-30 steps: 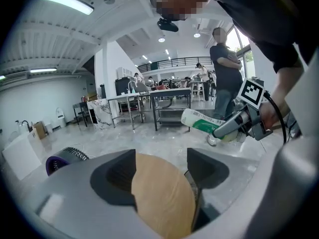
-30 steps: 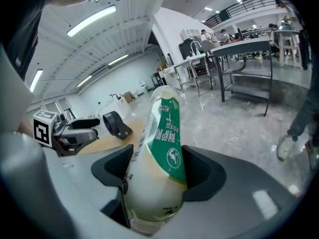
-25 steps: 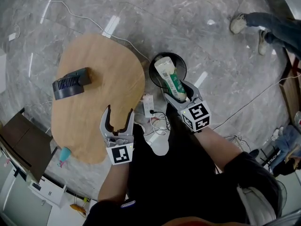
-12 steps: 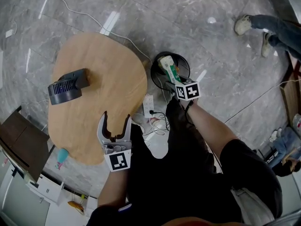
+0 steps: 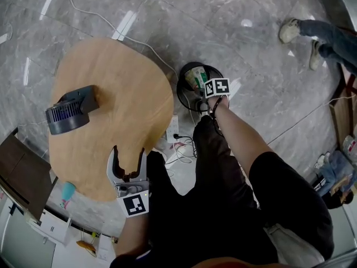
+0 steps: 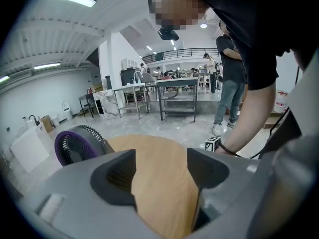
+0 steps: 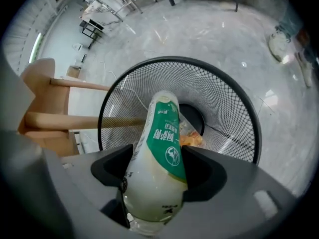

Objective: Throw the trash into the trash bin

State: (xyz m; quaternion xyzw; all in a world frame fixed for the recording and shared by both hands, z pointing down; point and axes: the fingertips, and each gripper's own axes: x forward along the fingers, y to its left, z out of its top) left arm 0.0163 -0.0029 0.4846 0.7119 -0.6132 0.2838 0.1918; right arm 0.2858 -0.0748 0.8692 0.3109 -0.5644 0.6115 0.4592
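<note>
The right gripper points steeply down at the trash bin. The bin's round black rim rings the whole space ahead of the jaws, leaving open mesh wall on every side of them. To the left of the jaws, outside the rim, two wooden table legs run across; to the right lies bare grey floor.

The jaws are clamped on the bottle, one pad on each flank. It is pale, milky-looking plastic with a green label printed in white. Its near end sits deep between the jaws and its far end reaches out over the bin's opening. Whether that end is below the rim cannot be told. Just beyond the bottle, down in the bin, lies an orange scrap.

The left gripper hangs with its jaws apart and nothing between them but the wooden table beneath, near the table's edge. Ahead and left of those jaws stands a dark fan. Cables trail over the floor between the table and the bin, beside the person's leg. Another person's shoes stand well beyond the bin.
</note>
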